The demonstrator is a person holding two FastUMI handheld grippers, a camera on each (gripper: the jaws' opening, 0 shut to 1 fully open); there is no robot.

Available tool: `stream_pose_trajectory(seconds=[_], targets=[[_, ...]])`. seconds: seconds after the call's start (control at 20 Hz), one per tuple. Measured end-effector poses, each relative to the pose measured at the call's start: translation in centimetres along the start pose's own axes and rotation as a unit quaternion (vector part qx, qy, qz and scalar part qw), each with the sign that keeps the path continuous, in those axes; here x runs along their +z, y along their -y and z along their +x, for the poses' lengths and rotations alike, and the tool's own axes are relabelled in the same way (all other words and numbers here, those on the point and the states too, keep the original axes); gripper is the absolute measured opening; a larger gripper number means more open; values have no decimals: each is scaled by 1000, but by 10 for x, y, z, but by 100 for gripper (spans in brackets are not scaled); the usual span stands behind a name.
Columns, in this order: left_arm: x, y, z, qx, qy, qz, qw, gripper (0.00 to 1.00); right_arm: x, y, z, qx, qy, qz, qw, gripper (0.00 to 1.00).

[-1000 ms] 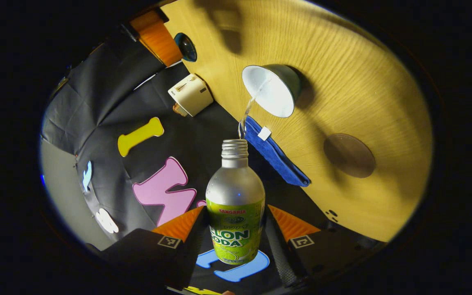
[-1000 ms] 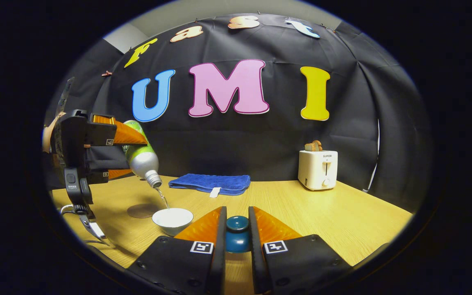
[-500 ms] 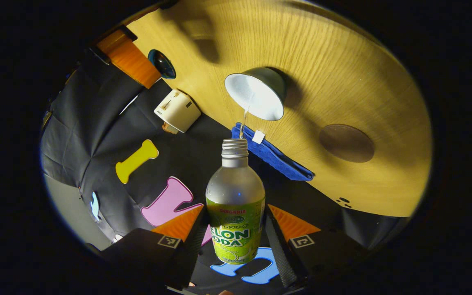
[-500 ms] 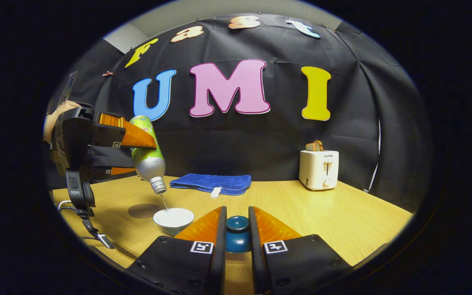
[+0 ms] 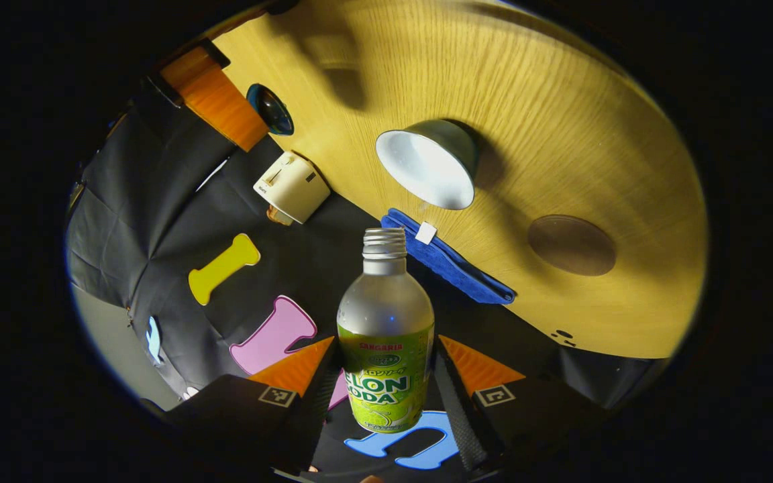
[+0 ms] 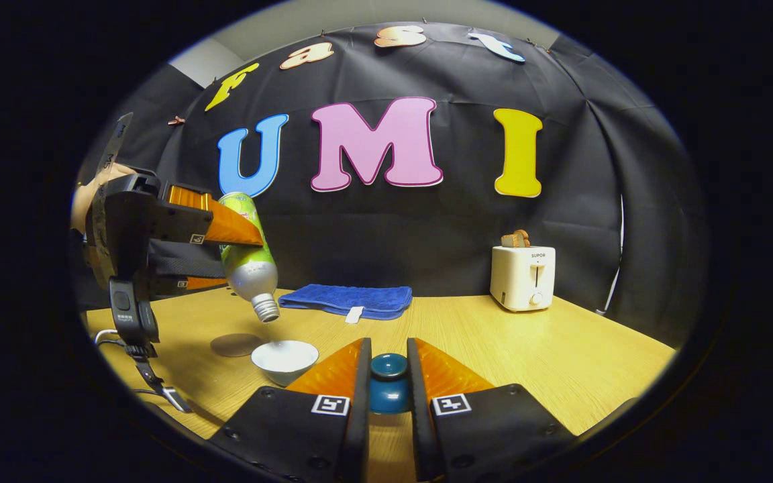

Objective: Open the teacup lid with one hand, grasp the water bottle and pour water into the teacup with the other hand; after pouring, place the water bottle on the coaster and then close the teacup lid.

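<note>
The water bottle [image 6: 247, 258] is held tilted, mouth down, above and just left of the open teacup [image 6: 284, 357], which stands on the near left part of the wooden table [image 6: 561, 355]. No stream is seen between the bottle mouth and the cup, so the pouring is judged to be at its end. The round coaster [image 6: 235, 345] lies on the table just left of the cup and slightly farther back, apart from it. A blue towel [image 6: 346, 300] lies at the far edge of the table, and a white toaster [image 6: 521, 276] stands far right.

The step in hand is judged to be righting the bottle and carrying it to the coaster. The bottle is best turned upright over the cup first, so that any last drops fall inside, then moved left, clear of the cup's rim, and lowered flat onto the centre of the coaster before it is let go.

The left gripper [image 5: 386, 386] is closed narrowly on the bottle's labelled body [image 5: 386, 335], both fingers pressing its sides. The right gripper [image 6: 388, 382] is closed on the knob of the teacup lid [image 6: 388, 389], which is held near and to the right of the cup.
</note>
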State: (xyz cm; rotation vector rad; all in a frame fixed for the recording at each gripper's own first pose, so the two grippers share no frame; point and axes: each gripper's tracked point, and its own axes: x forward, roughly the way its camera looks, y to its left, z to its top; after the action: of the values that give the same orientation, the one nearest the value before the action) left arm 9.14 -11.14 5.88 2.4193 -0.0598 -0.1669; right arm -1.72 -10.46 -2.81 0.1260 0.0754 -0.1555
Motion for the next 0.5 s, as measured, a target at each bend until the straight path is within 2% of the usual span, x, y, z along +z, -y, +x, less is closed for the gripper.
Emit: stream_pose_trajectory(seconds=[0.1, 0.15, 0.25, 0.35, 0.4, 0.45, 0.5], targets=[[1, 9, -1, -14, 4, -54, 998, 81, 0, 0, 0, 0, 0, 0, 1000, 30], [4, 20, -2, -35, 7, -104, 994, 81, 0, 0, 0, 0, 0, 0, 1000, 30], [18, 37, -7, -63, 17, -223, 973, 81, 0, 0, 0, 0, 0, 0, 1000, 30], [30, 47, -14, -64, 23, -336, 939, 81, 0, 0, 0, 0, 0, 0, 1000, 30], [36, 48, -17, -56, 19, -391, 918, 81, 1, 0, 0, 0, 0, 0, 1000, 30], [40, 50, -19, -47, 18, -445, 894, 81, 0, 0, -1, 0, 0, 0, 1000, 30], [44, 51, -19, -37, 14, -500, 865, 81, 0, 0, 0, 0, 0, 0, 1000, 30]])
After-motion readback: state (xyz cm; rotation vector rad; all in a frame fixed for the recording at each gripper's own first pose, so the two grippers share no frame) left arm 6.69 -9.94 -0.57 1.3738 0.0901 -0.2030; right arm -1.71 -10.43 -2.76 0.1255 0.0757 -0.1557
